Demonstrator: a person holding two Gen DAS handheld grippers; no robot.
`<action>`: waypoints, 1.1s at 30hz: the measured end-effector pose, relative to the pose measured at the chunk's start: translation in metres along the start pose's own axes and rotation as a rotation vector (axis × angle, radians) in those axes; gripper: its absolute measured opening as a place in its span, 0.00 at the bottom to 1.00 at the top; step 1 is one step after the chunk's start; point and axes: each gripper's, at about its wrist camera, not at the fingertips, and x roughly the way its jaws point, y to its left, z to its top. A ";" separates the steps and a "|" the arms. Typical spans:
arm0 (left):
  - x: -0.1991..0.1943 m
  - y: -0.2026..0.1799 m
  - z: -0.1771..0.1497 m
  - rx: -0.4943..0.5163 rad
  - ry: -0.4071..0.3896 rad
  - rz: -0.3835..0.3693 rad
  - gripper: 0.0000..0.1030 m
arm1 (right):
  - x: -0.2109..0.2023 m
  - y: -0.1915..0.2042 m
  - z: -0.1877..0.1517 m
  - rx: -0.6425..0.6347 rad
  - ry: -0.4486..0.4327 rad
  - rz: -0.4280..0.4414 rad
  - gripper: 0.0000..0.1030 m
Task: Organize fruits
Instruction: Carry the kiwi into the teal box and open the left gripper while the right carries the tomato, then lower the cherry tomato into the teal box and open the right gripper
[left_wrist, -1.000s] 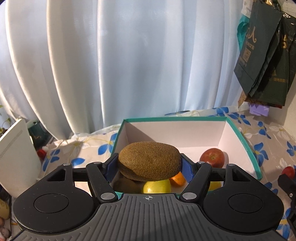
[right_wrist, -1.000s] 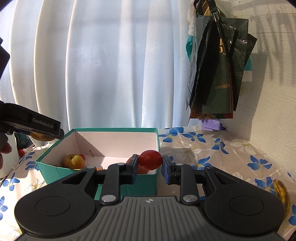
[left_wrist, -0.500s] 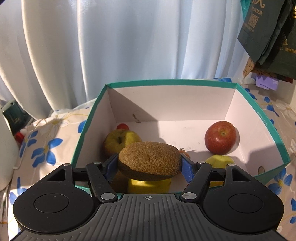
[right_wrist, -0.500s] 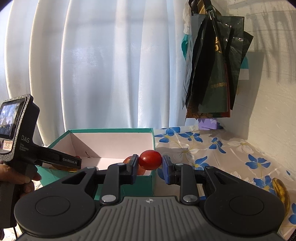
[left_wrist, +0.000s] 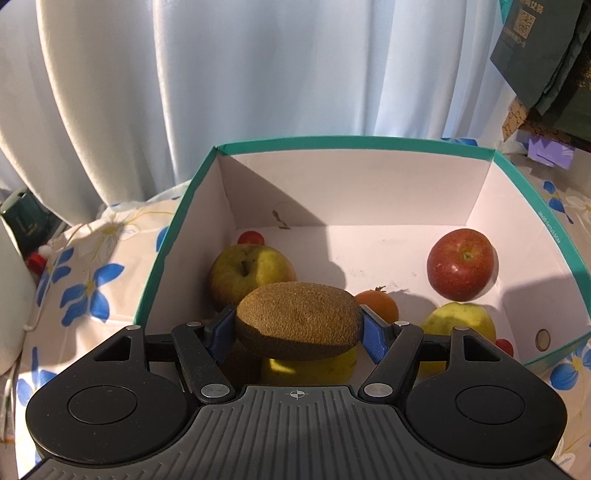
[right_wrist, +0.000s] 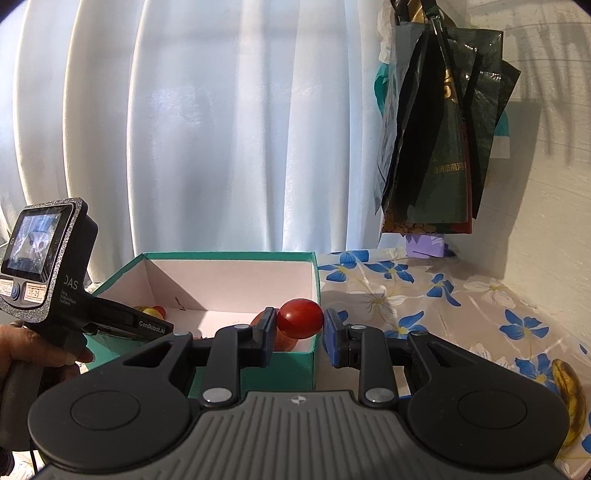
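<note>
The left hand-held gripper (left_wrist: 298, 325) clamps a kiwi (left_wrist: 299, 320) between its blue pads, held over the near side of the teal box (left_wrist: 546, 236), above the apples. The right hand-held gripper (right_wrist: 300, 325) pinches a small red tomato (right_wrist: 300, 318) just at the box's near corner.

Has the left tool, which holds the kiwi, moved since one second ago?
Yes. The left tool with the kiwi has come down toward the teal box; the box rim has risen in its view and the floor shows.
</note>
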 end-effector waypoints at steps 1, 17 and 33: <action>0.000 -0.001 0.000 0.003 0.001 0.003 0.71 | 0.000 0.000 0.000 -0.002 0.000 0.001 0.26; -0.004 0.003 0.008 -0.019 -0.018 0.002 0.83 | 0.009 0.005 0.004 -0.022 0.010 0.019 0.26; -0.079 0.050 -0.021 -0.261 -0.044 0.078 0.93 | 0.019 0.007 0.006 -0.037 0.027 0.024 0.26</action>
